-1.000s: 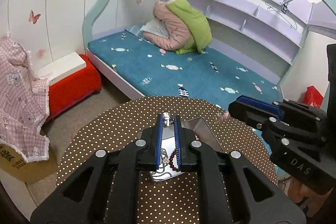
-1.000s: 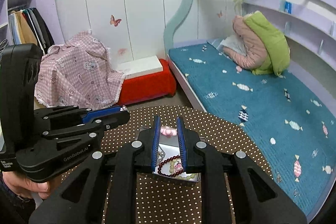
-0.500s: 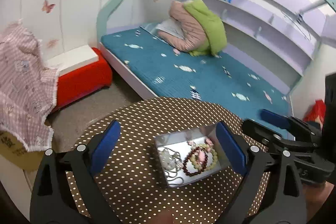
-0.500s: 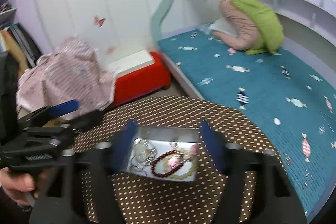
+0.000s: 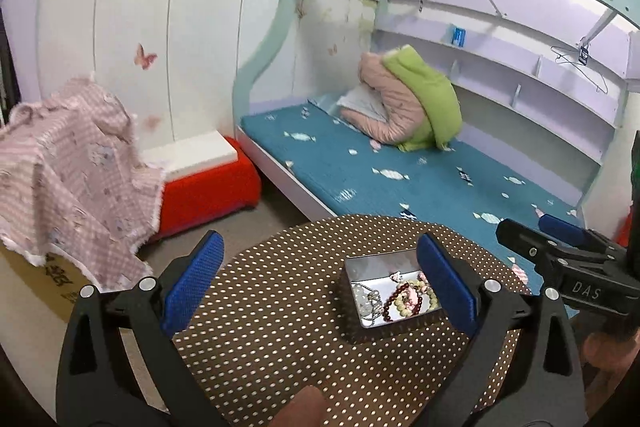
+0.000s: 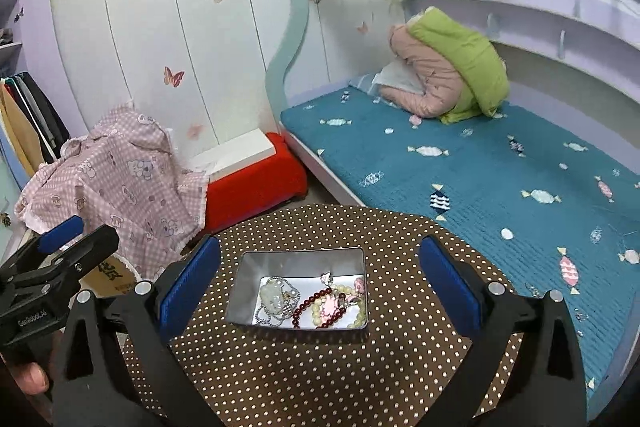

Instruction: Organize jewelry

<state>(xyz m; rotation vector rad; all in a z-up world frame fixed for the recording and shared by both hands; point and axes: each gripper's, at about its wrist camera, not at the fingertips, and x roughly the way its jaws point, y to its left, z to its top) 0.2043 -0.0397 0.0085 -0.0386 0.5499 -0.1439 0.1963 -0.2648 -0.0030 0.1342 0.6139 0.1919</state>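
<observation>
An open metal tin (image 6: 300,261) sits on a round table with a brown polka-dot cloth (image 6: 320,367). Inside lie a dark red bead bracelet (image 6: 316,301), a cream bead bracelet (image 6: 362,311), a pink piece (image 6: 330,305) and a silver chain with a pale pendant (image 6: 272,299). My right gripper (image 6: 318,281) stands wide open above and behind the tin, touching nothing. My left gripper (image 5: 320,279) is also wide open and empty, with the tin (image 5: 376,265) just inside its right pad. The right gripper's fingers (image 5: 532,243) show at the right edge of the left wrist view.
Behind the table stands a bunk bed with a teal cover (image 6: 480,167) and a pink-and-green jacket (image 6: 452,67). A red stool with a white box (image 6: 248,179), a pink checked cloth (image 6: 120,183) and a cardboard box (image 5: 40,279) stand to the left. A hand's thumb (image 6: 32,375) holds the left gripper.
Both grippers went from shut, low over the tin, to wide open. Both have drawn back and risen, so the tin and its jewelry now lie in full view.
</observation>
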